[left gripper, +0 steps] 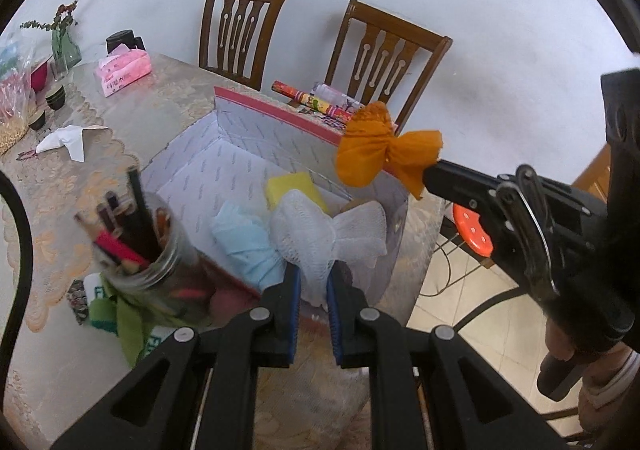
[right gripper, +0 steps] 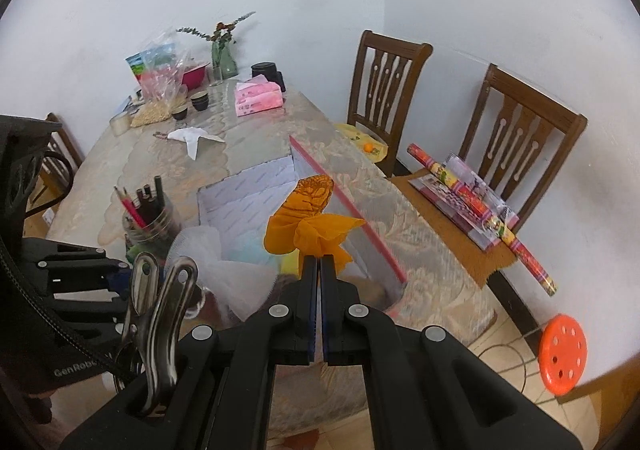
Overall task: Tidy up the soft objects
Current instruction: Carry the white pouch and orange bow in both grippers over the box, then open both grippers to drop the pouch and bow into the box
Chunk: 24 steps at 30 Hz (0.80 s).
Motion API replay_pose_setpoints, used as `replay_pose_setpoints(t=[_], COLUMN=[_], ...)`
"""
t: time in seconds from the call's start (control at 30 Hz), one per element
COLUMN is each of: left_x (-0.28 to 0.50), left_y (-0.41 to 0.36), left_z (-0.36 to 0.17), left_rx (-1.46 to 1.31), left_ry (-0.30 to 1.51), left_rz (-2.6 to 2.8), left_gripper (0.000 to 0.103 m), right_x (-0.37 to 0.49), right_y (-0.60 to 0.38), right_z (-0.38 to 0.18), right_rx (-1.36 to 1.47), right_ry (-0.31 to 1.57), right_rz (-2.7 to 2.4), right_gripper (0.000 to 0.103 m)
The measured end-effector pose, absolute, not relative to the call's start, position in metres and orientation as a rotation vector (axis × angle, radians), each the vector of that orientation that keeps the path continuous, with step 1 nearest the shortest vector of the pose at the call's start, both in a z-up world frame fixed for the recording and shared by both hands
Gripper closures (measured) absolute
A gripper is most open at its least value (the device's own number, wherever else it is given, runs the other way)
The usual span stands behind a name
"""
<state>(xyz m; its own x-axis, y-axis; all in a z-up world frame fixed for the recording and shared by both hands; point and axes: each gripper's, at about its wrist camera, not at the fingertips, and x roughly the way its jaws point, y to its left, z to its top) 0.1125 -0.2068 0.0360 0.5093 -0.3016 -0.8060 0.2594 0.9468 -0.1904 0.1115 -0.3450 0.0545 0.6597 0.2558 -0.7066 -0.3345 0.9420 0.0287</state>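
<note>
Left wrist view: the left hand-held gripper (left gripper: pixel 313 282) is closed almost fully on a white mesh cloth (left gripper: pixel 320 234), which bunches between the blue pads and spreads out above them. The cloth hangs over the near end of an open box (left gripper: pixel 256 122) with a white patterned lining and a red rim, standing on the counter (left gripper: pixel 60 250). Inside the box lie a light blue cloth (left gripper: pixel 244 246) and a yellow sponge (left gripper: pixel 290 186), both just beyond the white mesh cloth. A glass jar of pencils (left gripper: pixel 140 246) stands just left of the box, on a green cloth (left gripper: pixel 128 326). The right hand-held gripper (left gripper: pixel 430 172) enters from the right, its jaws clamped on an orange cloth (left gripper: pixel 376 146) held above the far right side of the box. A pink tissue pack (left gripper: pixel 122 72) and a white crumpled tissue (left gripper: pixel 64 140) lie farther back on the counter.

Right wrist view: the right hand-held gripper (right gripper: pixel 319 262) has its jaws pressed fully together on the orange cloth (right gripper: pixel 308 222), which fans out above the fingertips, over the box (right gripper: pixel 248 190). The white mesh cloth (right gripper: pixel 224 266) shows to the left, blurred, near the left hand-held gripper (right gripper: pixel 120 276), whose jaws are largely hidden here. Two wooden chairs (right gripper: pixel 384 90) stand beside the counter (right gripper: pixel 400 218); an orange stool (right gripper: pixel 562 358) stands on the floor.
</note>
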Motion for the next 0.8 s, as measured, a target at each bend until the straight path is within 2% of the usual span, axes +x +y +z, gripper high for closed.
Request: replay_pose_setpoints(t=[0.43,0.8], left_x=[0.143,0.157], left_y=[-0.217,-0.219], left_z=[0.015,-0.006], left_rx=[-0.099,-0.129], left_ry=[1.016,1.069], left_rz=[-0.214,-0.158], left_gripper=[0.09,0.09], right_x=[0.168,0.218], right_y=[-0.344,-0.337], right_z=[0.043,0.016], right_rx=[-0.183,-0.205], right_ry=[0.786,0.868], right_rz=[0.48,0.599], right_gripper=[0.101,0.101])
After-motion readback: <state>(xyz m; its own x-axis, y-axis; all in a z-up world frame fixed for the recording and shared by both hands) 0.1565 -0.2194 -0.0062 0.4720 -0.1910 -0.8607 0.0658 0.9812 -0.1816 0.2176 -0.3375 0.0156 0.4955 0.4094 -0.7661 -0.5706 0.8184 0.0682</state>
